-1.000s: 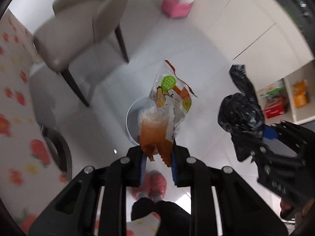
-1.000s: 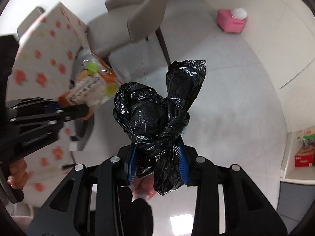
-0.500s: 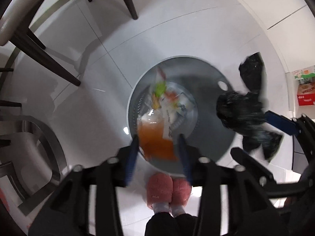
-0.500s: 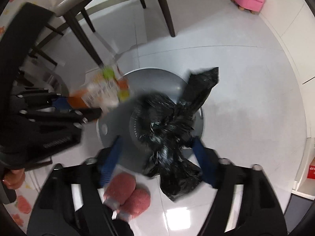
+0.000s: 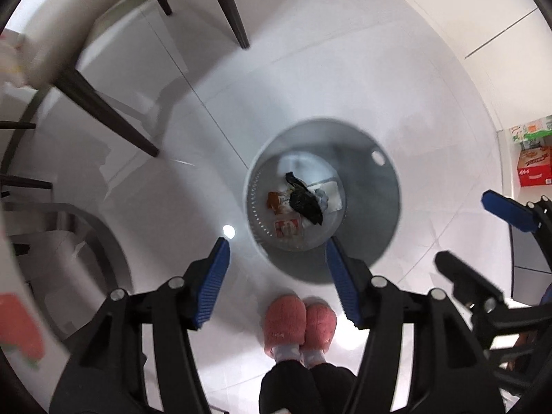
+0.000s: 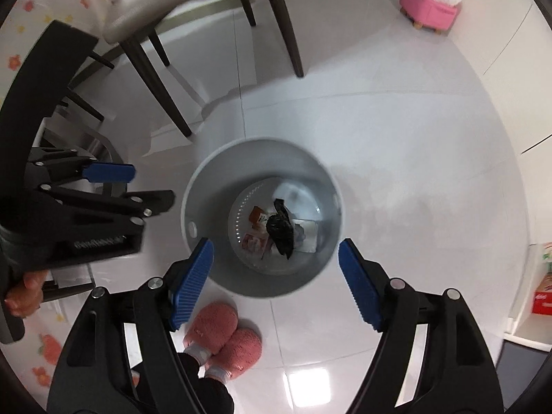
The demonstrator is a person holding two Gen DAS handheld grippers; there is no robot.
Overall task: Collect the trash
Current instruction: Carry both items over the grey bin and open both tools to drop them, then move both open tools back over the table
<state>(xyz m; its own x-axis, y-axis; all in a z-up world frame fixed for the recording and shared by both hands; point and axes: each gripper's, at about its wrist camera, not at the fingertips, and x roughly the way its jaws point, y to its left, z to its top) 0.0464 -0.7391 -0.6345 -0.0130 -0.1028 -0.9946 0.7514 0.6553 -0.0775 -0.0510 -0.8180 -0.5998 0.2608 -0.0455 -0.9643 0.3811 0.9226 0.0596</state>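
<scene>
The grey bin [image 5: 386, 207] stands on the white floor [image 5: 345, 69] directly under both tools, so dropped trash lands inside. The right hand-held gripper [image 6: 276, 276] hangs wide apart and empty; the left hand-held gripper [image 5: 277, 276] is opening, empty too. The black bag [image 6: 281, 229] and snack packet [image 5: 281, 201] lie at the bin's bottom.

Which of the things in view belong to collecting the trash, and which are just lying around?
Part of the job:
- grey bin
- black bag, inside the bin
- snack packet, inside the bin
- left gripper, jaws opening, nothing between them
- right gripper, open and empty

Just around:
- chair
- pink stool
- red box
- pink slippers
</scene>
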